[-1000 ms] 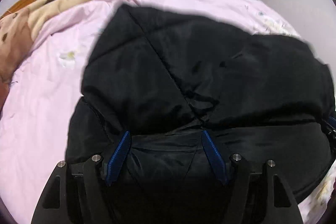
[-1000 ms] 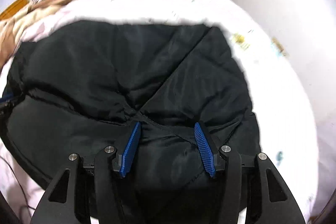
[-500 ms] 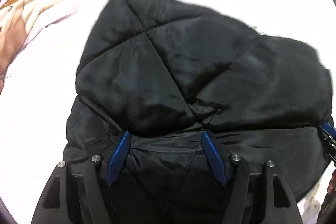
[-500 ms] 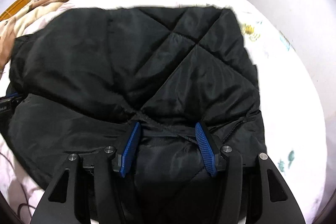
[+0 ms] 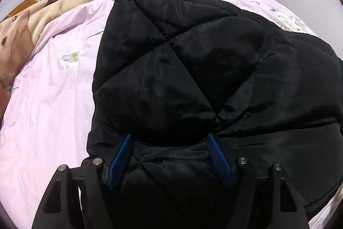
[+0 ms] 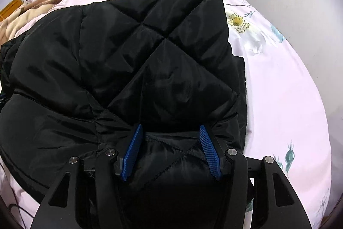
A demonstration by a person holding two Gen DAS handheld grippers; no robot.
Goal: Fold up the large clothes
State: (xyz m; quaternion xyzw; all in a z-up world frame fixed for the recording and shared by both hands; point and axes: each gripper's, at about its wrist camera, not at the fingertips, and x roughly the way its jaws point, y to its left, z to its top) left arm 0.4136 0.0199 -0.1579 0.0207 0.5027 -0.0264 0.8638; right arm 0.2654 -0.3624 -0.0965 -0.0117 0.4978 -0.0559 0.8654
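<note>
Spreading farther up bed (image 5: 53, 100), black jacket (image 5: 193, 70)

jacket (image 5: 193, 70) on bed (image 5: 53, 89) | blanket (image 5: 42, 12) left, behind

Each hand-held gripper (image 5: 170, 138) (image 6: 171, 129): matte black frame, silver screws, ribbed blue pads, apparently rubber.

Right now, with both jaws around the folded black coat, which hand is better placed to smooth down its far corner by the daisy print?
Right, probably. The right gripper grips the coat on the side nearest the daisy; the left gripper holds the opposite side, near the brown blanket.
</note>
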